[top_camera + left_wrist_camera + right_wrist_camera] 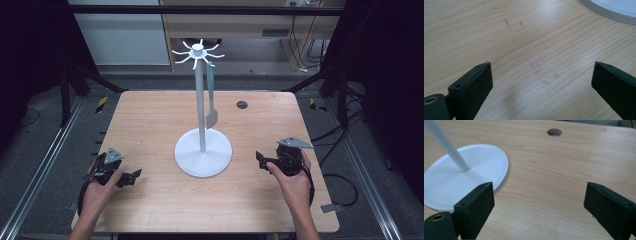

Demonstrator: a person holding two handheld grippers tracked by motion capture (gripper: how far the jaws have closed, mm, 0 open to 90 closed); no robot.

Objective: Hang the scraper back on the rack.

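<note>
Spatula (211,95) vertical on rack (202,100), blade down

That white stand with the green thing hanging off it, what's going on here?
A person sits at a wooden table with a two-jaw gripper in each hand. The left gripper and the right gripper rest low on either side of the white stand, both open and holding nothing. A green spatula hangs from one of the hooks at the top of the stand, and neither gripper touches it. A small round hole sits in the table behind.
</note>
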